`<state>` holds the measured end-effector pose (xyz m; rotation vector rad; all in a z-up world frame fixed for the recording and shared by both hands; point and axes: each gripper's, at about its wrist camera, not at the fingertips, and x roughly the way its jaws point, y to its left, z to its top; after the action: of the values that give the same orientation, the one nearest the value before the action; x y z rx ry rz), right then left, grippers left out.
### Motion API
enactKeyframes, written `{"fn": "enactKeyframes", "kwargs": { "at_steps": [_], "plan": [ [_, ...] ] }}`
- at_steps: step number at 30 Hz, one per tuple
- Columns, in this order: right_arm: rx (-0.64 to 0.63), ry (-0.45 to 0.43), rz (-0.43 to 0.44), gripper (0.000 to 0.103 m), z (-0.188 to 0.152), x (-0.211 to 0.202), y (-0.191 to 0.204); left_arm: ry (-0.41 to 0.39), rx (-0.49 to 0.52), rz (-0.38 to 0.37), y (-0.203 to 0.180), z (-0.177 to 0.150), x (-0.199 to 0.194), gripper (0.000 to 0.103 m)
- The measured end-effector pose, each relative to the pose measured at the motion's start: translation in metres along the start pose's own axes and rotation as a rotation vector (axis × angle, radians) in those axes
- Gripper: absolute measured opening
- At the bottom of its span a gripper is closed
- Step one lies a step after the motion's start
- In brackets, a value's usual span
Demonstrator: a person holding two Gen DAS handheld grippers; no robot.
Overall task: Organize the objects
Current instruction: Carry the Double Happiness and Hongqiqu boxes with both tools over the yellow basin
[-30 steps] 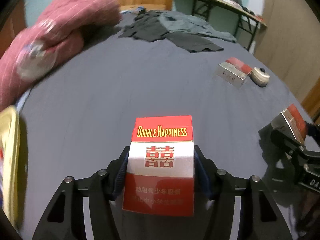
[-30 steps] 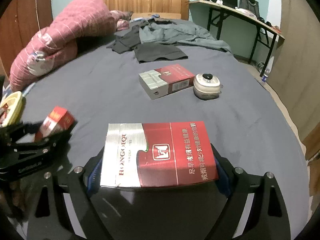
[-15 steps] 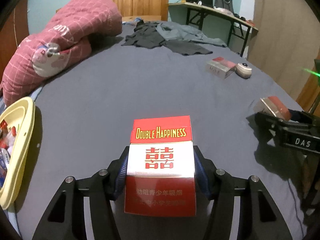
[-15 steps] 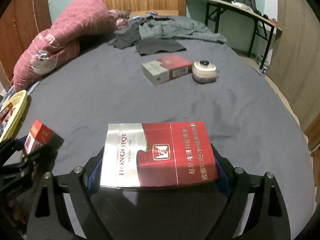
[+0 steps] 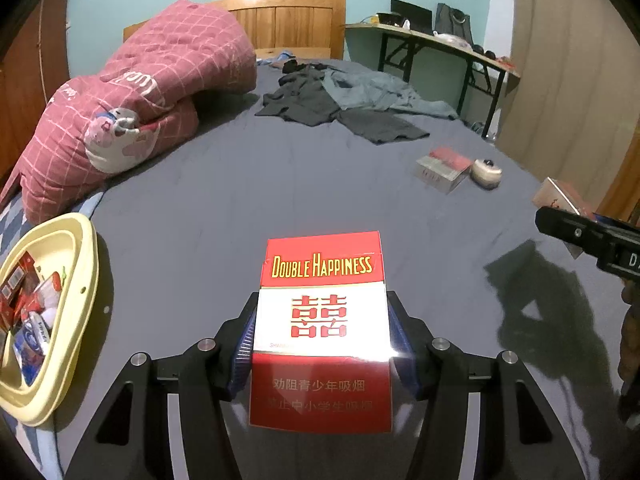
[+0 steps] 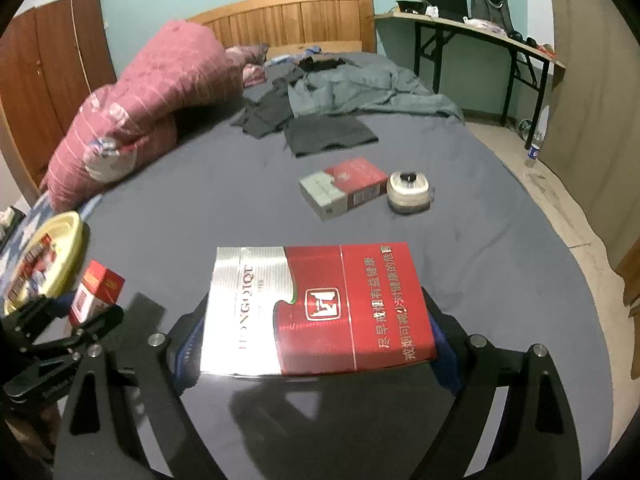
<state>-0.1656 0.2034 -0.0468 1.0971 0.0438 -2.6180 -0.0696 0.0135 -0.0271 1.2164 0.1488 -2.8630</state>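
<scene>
While the left gripper (image 5: 322, 336) clamps a Double Happiness pack (image 5: 323, 320), the right gripper (image 6: 316, 336) clamps a red-and-silver carton (image 6: 316, 308).

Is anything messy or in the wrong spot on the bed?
Yes. A red and silver cigarette pack and a small round container lie loose on the grey sheet, apart from the yellow basin where other packs are gathered. Crumpled clothes are strewn near the headboard.

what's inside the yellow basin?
The yellow basin holds a jumble of small red-and-white packets and blue-printed wrappers. Its near wall hides the bottom layer, so a count isn't possible.
</scene>
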Motion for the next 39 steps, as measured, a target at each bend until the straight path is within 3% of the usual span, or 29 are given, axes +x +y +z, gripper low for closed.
{"fn": "enactKeyframes", "kwargs": {
  "at_steps": [6, 11, 18, 23, 39],
  "plan": [
    [-0.023, -0.004, -0.001, 0.089, 0.004, -0.005, 0.011, 0.008, -0.054, 0.018, 0.021, 0.012, -0.008, 0.057],
    [-0.027, 0.013, -0.001, 0.089, 0.001, -0.001, 0.015, 0.008, 0.002, 0.082, 0.026, 0.013, -0.016, 0.057],
    [-0.06, 0.026, 0.003, 0.089, -0.001, 0.0, 0.029, 0.019, 0.0, 0.12, 0.043, 0.009, -0.028, 0.057],
    [-0.084, 0.057, 0.041, 0.089, -0.004, 0.005, 0.054, 0.011, 0.012, 0.187, 0.069, 0.008, -0.043, 0.057],
    [-0.246, 0.129, 0.227, 0.089, -0.008, 0.036, 0.233, 0.0, -0.094, 0.342, 0.167, -0.023, -0.08, 0.057]
  ]
}}
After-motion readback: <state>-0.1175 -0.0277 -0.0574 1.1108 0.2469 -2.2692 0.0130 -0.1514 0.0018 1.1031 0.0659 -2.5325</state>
